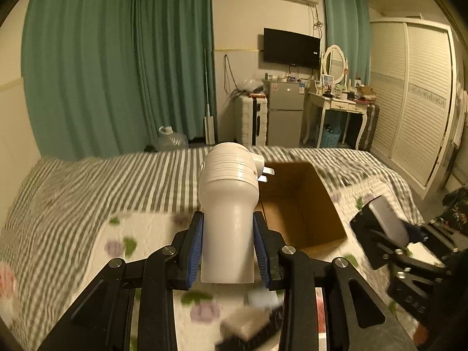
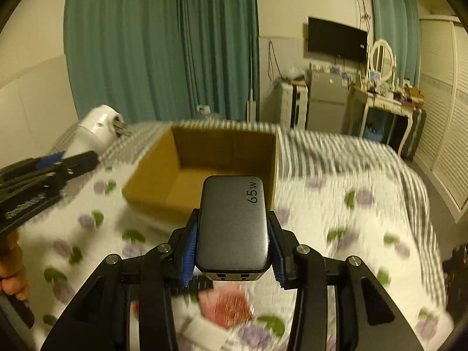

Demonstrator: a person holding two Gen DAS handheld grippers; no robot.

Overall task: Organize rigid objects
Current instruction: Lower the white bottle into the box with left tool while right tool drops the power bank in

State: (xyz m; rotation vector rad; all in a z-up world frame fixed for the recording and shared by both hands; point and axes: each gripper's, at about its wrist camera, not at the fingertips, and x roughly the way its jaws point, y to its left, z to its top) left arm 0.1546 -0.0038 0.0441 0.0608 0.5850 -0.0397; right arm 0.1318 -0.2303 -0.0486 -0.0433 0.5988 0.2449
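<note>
Left wrist view: my left gripper (image 1: 228, 251), jaws clamped on a white plug (image 1: 229, 201), held beside the cardboard box (image 1: 304, 213) on the bed (image 1: 87, 181). Right gripper (image 2: 232, 251), jaws clamped on a grey charger (image 2: 232, 225), near the box's front wall. Step: carrying. Next, likely: move over the box opening, then release.

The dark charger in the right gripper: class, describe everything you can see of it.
The dark charger is a rounded grey-black block, matte plastic by its look, printed "65 W" near its far corner. Ports show on its near end. The right gripper clamps its two long sides with blue pads, holding it above the floral blanket, before the open cardboard box.
</note>
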